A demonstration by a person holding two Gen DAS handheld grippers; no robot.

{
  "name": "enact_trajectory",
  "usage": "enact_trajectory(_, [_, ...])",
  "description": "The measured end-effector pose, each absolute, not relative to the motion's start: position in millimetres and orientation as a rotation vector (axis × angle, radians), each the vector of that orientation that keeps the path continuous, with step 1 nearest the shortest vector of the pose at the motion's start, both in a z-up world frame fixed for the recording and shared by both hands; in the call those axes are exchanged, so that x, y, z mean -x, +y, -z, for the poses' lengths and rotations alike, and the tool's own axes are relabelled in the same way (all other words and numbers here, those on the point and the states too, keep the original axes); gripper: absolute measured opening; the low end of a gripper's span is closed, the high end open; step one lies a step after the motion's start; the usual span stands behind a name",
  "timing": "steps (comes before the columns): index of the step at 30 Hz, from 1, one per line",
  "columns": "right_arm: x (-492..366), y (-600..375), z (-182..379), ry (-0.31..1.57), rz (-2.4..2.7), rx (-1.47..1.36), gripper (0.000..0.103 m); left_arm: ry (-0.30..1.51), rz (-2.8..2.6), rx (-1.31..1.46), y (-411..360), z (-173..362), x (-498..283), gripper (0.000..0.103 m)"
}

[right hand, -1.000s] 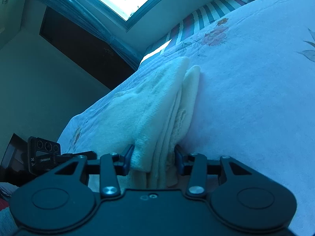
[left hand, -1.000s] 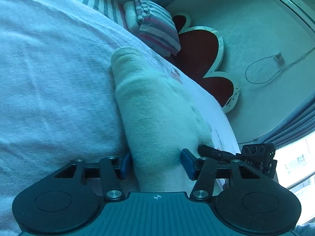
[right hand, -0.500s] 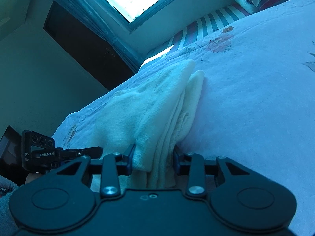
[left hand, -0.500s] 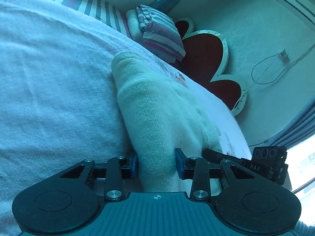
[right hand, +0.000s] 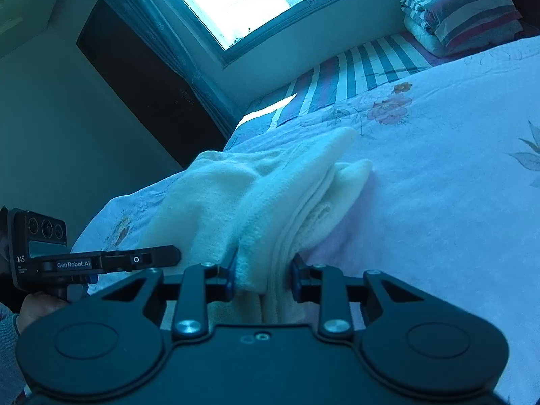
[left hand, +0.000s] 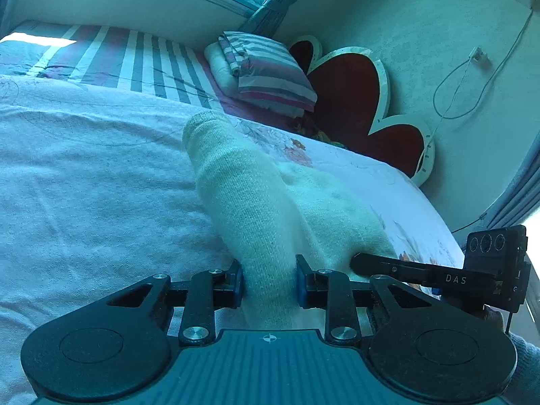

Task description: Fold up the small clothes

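2 grippers, left (left hand: pixel 269 278) and right (right hand: pixel 262 278); fingers closing, clamped on 1 cream garment (left hand: pixel 256 209).

Two wrist fisheye views, low over the bed, aimed along each gripper's fingers.

The left wrist camera sits just behind the left gripper (left hand: pixel 269 280) and looks slightly downward across the pale floral bedspread (left hand: pixel 84 182) toward the red heart-shaped headboard (left hand: pixel 357 108) and the folded striped quilt (left hand: pixel 266 71), very near the cream knitted garment (left hand: pixel 256 209). The right wrist camera sits just behind the right gripper (right hand: pixel 263 276) and faces the bright window (right hand: pixel 243 3) and a dark doorway (right hand: pixel 141 77). Both views share the garment, the bedspread and the quilt, and each shows the other gripper at its edge, so the cameras lie side by side.
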State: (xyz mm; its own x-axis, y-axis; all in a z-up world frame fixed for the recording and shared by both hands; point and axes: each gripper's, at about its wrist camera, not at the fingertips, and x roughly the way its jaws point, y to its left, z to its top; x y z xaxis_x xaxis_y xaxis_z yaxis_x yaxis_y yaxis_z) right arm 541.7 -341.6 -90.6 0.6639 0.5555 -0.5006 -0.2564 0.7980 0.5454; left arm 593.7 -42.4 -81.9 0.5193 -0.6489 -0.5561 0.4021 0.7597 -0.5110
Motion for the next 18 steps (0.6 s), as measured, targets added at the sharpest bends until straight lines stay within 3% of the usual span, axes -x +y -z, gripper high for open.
enact_trajectory(18, [-544.6,-177.4,51.7,0.683,-0.585,-0.456,0.030,0.742,0.541,0.333,134.8,36.7,-551.6,0.029])
